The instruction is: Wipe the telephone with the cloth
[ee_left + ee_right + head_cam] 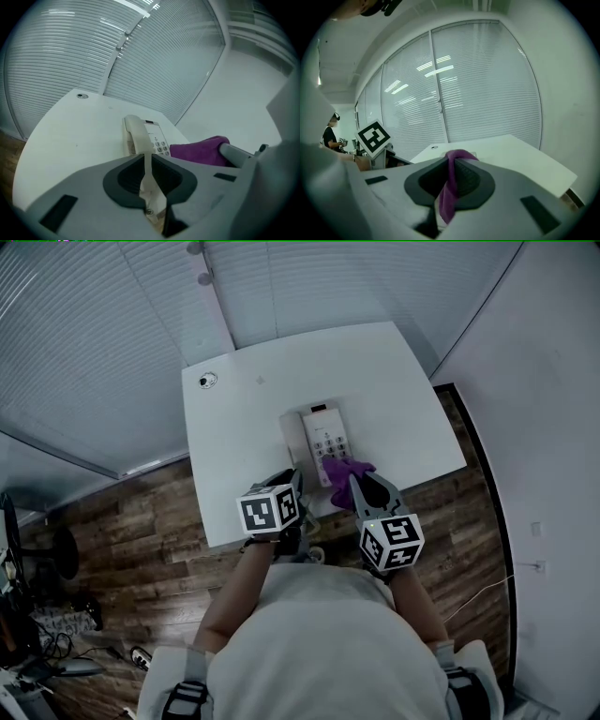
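A white counter (244,427) carries a cream telephone (323,439), which lies near the counter's middle with its handset (292,432) along the 9 o'clock side of the keypad.

The right gripper (354,482) comes in from 5 o'clock of the telephone. Its jaws are closed on a purple cloth (345,468) — in the right gripper view a fold of it is pinched between them and bunches over their tips. From the head view the cloth sits over the telephone's near right corner; whether it touches the casing cannot be told. In the left gripper view the cloth shows at 3 o'clock of the keypad.

The left gripper (296,476) sits at 7 o'clock of the telephone, just beside the near end of the handset, and points toward it. Its jaws are pressed together; a thin pale strip runs along the seam between them, and what it is cannot be told.

A small round fitting (207,380) lies in the counter at 10 o'clock of the telephone, well apart from it. Wooden floor (141,521) shows at the counter's 8 o'clock side.
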Demonstrator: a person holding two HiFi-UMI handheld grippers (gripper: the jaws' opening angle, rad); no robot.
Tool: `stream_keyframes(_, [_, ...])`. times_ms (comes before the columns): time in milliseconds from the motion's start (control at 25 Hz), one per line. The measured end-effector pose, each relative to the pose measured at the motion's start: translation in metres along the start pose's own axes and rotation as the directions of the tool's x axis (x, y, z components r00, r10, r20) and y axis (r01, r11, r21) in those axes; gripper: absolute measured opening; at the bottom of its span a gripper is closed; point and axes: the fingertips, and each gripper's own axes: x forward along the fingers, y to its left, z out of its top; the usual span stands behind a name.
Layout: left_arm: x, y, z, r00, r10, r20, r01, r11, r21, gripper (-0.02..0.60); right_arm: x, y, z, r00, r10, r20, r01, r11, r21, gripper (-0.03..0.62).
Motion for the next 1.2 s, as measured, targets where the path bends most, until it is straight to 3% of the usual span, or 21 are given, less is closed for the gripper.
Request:
stream_keyframes(80, [0.007,0.001,0.004,1.0,-0.003,-0.012,0.003,1.0,0.002,0.035,0.001,-0.005,0.006,1.0,-0.013,0.013,0.013,1.0,0.004,0.043])
stream_keyframes(160, [0.015,0.002,0.008,1.0,-0.004,-0.023,0.004,1.0,0.004,0.177,0.004,-0.009,0.01,1.0,-0.02,0.018,0.02,1.0,0.008,0.044])
stream_keyframes(400, [0.037,0.009,0.018,0.998,0.051,-0.039,-0.049,0.998,0.049,0.263,0.013,-0.017,0.016,0.999,-0.029,0.021,0.029,0.999,0.018,0.043])
stream_keyframes(920, [0.071,0.017,0.024,0.97,0.231,-0.076,-0.221,0.968,0.118,0.272,0.025,-0.035,0.024,0.998,-0.053,0.03,0.052,0.998,0.031,0.043])
stream_keyframes(1200, [0.076,0.018,0.024,0.956,0.286,-0.065,-0.278,0.954,0.109,0.264,0.027,-0.038,0.021,0.999,-0.048,0.024,0.047,0.998,0.03,0.043])
